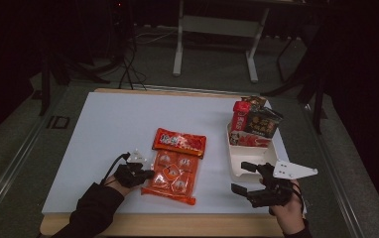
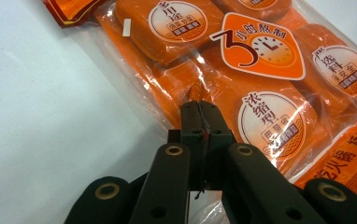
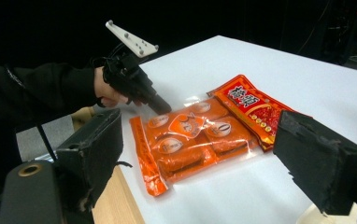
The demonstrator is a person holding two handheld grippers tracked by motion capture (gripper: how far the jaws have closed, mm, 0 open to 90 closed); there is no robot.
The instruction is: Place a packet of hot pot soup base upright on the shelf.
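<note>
An orange multi-pack packet (image 1: 172,178) in clear film lies near the table's front edge, and I see it close up in the left gripper view (image 2: 270,60) and farther off in the right gripper view (image 3: 190,140). My left gripper (image 1: 150,173) has its jaws pressed together at the packet's left side (image 2: 200,105), with the film puckered at their tips. From the right gripper view that left gripper (image 3: 165,108) touches the packet's far edge. My right gripper (image 1: 244,177) stands open above the table to the packet's right, with nothing between its jaws (image 3: 204,163).
A red snack packet (image 1: 179,142) lies just behind the orange one, partly overlapped by it. A white tray (image 1: 242,158) at the right holds several snack packs (image 1: 257,121) in its far end. The wooden table edge (image 1: 177,223) runs along the front.
</note>
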